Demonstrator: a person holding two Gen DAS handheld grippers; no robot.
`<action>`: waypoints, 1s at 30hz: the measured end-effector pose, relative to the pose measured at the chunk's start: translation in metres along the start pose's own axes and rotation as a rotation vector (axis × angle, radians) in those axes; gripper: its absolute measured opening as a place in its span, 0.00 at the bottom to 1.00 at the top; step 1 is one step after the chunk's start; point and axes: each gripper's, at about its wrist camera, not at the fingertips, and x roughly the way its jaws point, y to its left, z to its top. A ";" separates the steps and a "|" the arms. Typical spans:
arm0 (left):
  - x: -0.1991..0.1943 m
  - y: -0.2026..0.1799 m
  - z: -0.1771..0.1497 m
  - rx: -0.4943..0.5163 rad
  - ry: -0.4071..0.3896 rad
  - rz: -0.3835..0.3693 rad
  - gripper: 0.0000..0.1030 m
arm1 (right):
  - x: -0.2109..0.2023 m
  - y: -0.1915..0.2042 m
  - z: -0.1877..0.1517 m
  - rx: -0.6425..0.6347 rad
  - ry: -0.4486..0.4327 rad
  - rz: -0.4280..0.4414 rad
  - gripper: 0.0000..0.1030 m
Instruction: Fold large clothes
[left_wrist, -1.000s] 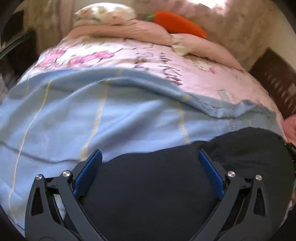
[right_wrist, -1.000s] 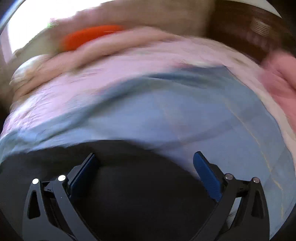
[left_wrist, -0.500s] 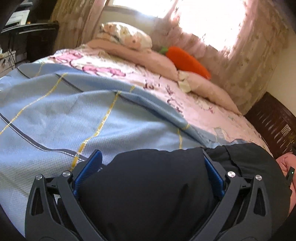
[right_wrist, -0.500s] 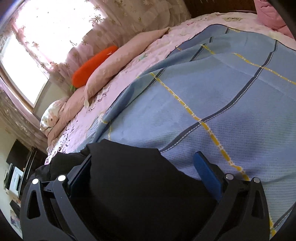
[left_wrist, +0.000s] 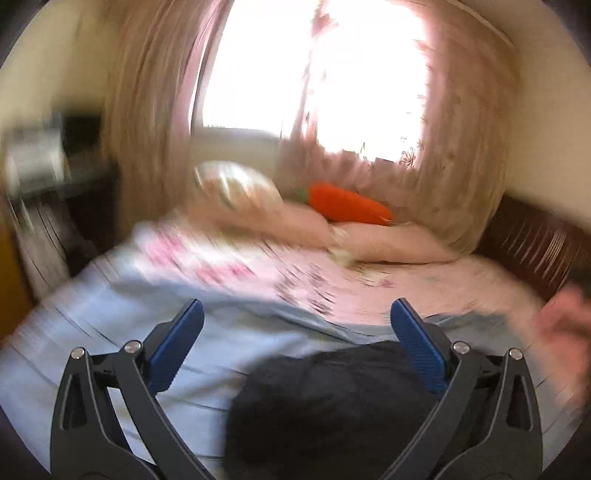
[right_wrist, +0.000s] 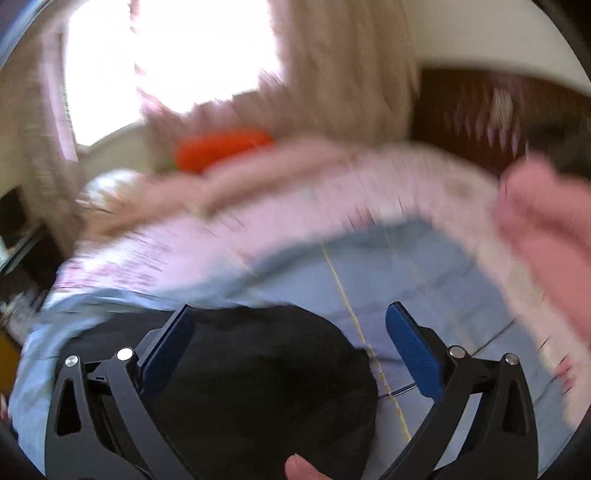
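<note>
Both jaws wide, gripping nothing. Left gripper (left_wrist: 295, 339) and right gripper (right_wrist: 291, 339) hang over the black garment (left_wrist: 332, 406), which lies bunched on the blue blanket (left_wrist: 110, 332) on the bed, low in both views. Both views motion-blurred; edges of the garment hard to read. My call: regrasp step. Settle first, find a hem or corner on each side, pinch cloth only, not blanket. Pillows and carrot toy (left_wrist: 347, 203) well apart, no conflict.
</note>
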 end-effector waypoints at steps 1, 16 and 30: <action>-0.025 -0.010 0.008 0.061 -0.025 0.040 0.98 | -0.036 0.019 0.001 -0.038 -0.034 0.005 0.99; -0.235 -0.050 -0.067 0.065 0.118 0.049 0.98 | -0.164 0.077 -0.136 -0.059 0.076 0.054 0.99; -0.260 -0.044 -0.091 0.018 0.129 0.046 0.98 | -0.210 0.071 -0.154 -0.072 0.003 0.062 0.99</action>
